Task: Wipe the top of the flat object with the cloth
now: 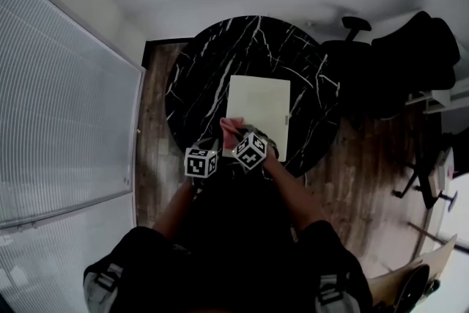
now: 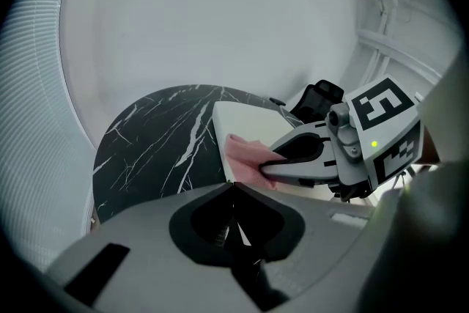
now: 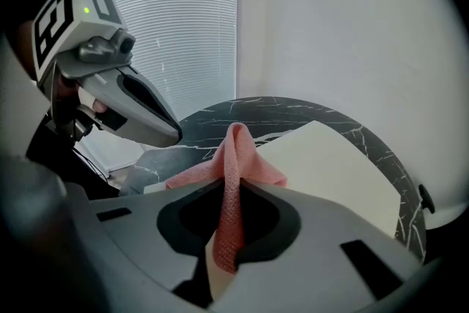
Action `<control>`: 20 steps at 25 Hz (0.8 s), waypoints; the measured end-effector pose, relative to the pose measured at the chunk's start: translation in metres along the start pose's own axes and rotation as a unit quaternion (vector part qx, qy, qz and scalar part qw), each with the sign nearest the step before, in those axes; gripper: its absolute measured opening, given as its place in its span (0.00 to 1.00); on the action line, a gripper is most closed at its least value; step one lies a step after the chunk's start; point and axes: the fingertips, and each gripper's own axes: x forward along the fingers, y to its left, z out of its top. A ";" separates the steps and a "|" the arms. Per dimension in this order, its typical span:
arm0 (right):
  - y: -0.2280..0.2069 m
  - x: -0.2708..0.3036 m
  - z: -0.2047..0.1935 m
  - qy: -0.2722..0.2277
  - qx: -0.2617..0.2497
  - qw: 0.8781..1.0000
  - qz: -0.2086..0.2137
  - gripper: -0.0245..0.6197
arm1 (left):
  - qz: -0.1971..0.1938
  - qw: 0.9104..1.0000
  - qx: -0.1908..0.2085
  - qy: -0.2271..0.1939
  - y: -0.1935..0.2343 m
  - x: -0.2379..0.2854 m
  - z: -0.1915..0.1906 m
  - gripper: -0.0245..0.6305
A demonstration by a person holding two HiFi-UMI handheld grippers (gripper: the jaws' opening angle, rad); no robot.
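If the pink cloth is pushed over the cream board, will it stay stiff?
Probably floppy: the pink cloth folds into a ridge where the right claw pinches it. Its thin weave looks light, so it may bunch on the cream board.

Wood floor point(image 1: 359, 179), white blinds point(image 1: 58, 106), black chair point(image 1: 410, 55)

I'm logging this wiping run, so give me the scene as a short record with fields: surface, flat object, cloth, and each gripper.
surface: round black marble table
flat object: cream, lying flat on the table, top mostly bare
cloth: pink, bunched at the flat object's near left corner
right gripper: jaws shut on the cloth
left gripper: jaws together, nothing between them, close beside the right gripper, off the flat object
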 end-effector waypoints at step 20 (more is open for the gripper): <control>-0.024 -0.030 -0.042 0.003 0.037 0.999 -0.018 0.09 | -0.030 0.999 0.042 0.011 -0.045 0.024 0.017 0.04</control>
